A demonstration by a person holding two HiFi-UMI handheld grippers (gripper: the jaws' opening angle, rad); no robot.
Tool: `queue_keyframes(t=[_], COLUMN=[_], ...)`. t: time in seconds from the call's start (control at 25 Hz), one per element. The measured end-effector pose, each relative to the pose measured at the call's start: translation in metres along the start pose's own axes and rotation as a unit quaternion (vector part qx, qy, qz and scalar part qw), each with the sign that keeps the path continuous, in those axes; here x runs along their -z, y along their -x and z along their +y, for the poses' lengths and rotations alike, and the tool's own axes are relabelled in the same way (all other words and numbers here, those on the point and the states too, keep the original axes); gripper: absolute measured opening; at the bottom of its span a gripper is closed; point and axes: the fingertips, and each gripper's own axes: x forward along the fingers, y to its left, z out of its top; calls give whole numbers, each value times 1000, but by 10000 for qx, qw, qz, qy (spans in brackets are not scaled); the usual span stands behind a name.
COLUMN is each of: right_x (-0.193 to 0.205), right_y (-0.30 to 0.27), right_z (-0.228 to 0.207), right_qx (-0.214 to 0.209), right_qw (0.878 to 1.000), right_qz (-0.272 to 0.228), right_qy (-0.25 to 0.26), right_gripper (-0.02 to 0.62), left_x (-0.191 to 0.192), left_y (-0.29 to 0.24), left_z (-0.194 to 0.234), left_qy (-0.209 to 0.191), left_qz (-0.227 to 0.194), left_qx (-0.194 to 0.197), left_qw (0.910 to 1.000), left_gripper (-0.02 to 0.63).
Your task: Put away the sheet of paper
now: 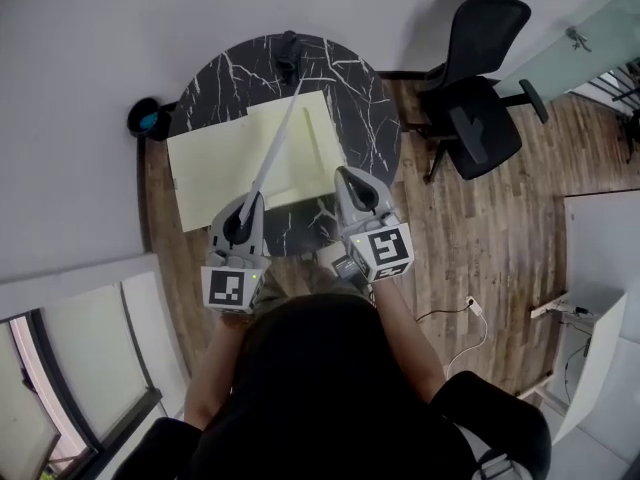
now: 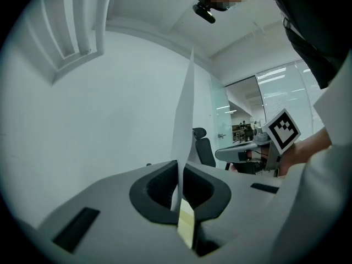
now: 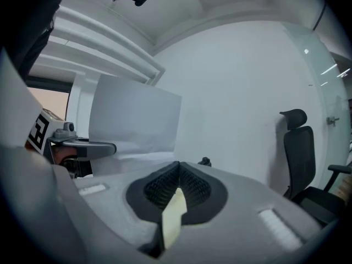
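Note:
A white sheet of paper (image 1: 275,143) stands on edge over the round black marble table (image 1: 370,108). My left gripper (image 1: 248,208) is shut on its near corner. In the left gripper view the sheet (image 2: 184,120) rises straight up from the closed jaws of that gripper (image 2: 179,180). A pale yellow folder (image 1: 210,173) lies open on the table under the sheet. My right gripper (image 1: 347,178) is at the folder's right edge. In the right gripper view the gripper (image 3: 177,180) is shut, with a strip of the yellow folder (image 3: 173,219) pinched between its jaws. The sheet (image 3: 132,120) shows at the left there.
A small black object (image 1: 288,48) sits at the table's far edge. A black office chair (image 1: 480,98) stands to the right on the wood floor. A dark bin (image 1: 147,120) is by the wall at the left. The wall is close behind the table.

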Motion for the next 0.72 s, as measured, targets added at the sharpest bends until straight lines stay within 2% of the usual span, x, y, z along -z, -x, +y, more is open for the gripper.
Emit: queue_keyframes(t=[0.08,0.16,0.32,0.48,0.56,0.72], right_x=[2,0,-4,-2,1,16], right_y=[1,1,4,8,9,17], right_z=[-3,-5,-5,-12,-18,-31], right_qx=[195,365,559,928,1082,1349], right_qw=[9998,9993,9983,9954,9938,9900], right_qz=[43,47,112,217,252,361], right_qy=[-19,-33,108,24,-41,-180], right_gripper=[-2,-2,-2,-2,-2,-2], left_x=[9,18,27,32,33,36], left_y=[-4,-11,-29,-41,-47,-47], left_z=[3,5,7,11,13,9], left_qy=[-130,12,172,306,446,747], left_qz=[-221,-319,-359,-287,-236,-131], left_qx=[235,504,1034,1519,1810,2475], left_qw=[9994,9982,9938,9875,9822,9659], left_gripper=[8,8,8,8,8,8])
